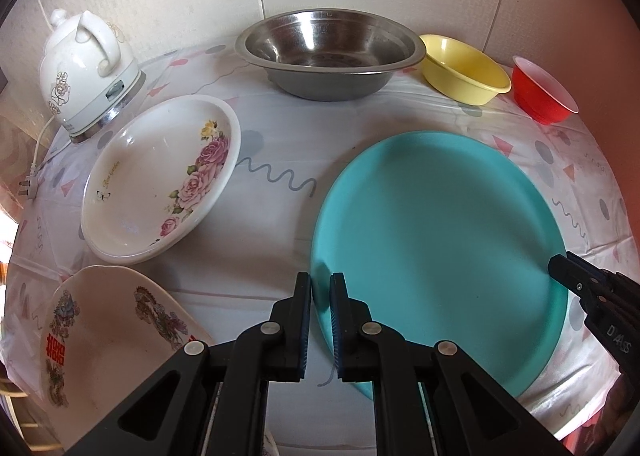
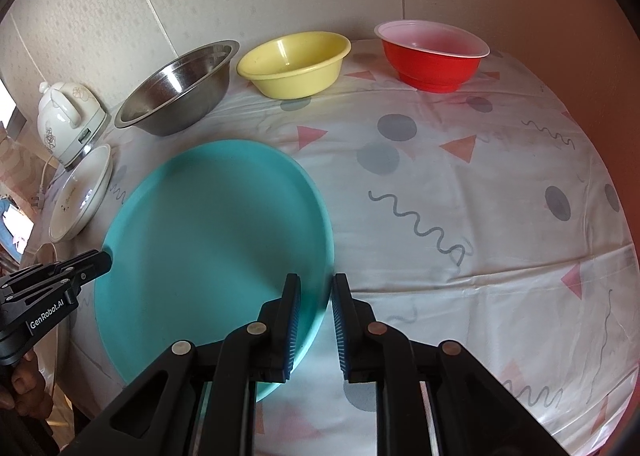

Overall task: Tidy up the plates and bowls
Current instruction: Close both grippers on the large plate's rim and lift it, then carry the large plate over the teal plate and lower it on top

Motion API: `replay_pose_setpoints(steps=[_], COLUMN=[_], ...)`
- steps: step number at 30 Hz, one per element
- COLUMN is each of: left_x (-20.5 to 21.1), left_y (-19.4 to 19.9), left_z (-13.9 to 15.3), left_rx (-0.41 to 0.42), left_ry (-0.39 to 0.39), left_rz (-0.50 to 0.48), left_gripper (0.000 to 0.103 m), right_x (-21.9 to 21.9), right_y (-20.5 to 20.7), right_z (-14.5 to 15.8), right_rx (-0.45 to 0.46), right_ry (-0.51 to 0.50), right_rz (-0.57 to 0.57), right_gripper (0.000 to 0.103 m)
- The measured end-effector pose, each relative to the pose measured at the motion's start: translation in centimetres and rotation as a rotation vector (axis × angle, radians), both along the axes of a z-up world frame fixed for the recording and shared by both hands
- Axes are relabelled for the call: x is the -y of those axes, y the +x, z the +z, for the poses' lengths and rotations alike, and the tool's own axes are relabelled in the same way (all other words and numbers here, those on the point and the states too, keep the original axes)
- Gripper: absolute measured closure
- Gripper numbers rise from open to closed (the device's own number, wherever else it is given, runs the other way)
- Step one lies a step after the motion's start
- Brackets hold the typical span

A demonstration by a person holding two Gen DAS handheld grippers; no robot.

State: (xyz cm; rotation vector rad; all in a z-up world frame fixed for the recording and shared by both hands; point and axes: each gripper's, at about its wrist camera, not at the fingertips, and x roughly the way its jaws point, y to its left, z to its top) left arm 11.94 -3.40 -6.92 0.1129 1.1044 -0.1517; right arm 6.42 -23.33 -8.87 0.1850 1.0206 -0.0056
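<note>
A large teal plate (image 1: 436,240) lies on the table; it also shows in the right wrist view (image 2: 212,240). My left gripper (image 1: 320,288) straddles its left rim, jaws slightly apart, one finger on each side of the edge. My right gripper (image 2: 316,288) straddles its right rim the same way, jaws a little apart. A white rose-patterned dish (image 1: 160,180) and a white dragon-patterned plate (image 1: 100,332) lie to the left. A steel bowl (image 1: 328,52), a yellow bowl (image 1: 464,68) and a red bowl (image 1: 544,92) stand along the back.
A white electric kettle (image 1: 88,68) with its cord stands at the back left. The round table (image 2: 480,216) wears a patterned plastic cloth. A tiled wall is close behind the bowls. The table edge curves away on the right.
</note>
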Motion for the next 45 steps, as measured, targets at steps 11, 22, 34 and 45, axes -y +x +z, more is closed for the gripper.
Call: replay_pose_setpoints(steps=[11,22,34,45], left_x=[-1.5,-9.2,-23.8,-26.3], left_y=[-1.2,-4.5,-10.1,-12.6], left_z=[2.4,6.4,5.4,1.2], left_rx=[0.062,0.183,0.207,0.132], left_ry=[-0.084,-0.164,-0.173,-0.318], left_rz=[0.027,0.150,0.438,0.442], left_gripper=[0.091,0.065,0.062,0.060], right_x=[0.7,-4.2,-17.0,-20.1], right_y=[0.0,0.2,0.8,2.3], right_z=[1.1,4.7,2.4,0.1], right_rx=[-0.002,0.091,-0.052,-0.139], right_ry=[-0.008,0.114,0.295,0.293], right_rz=[-0.033,0.218,0.581,0.629], right_gripper=[0.075,0.070,0.067,0.067])
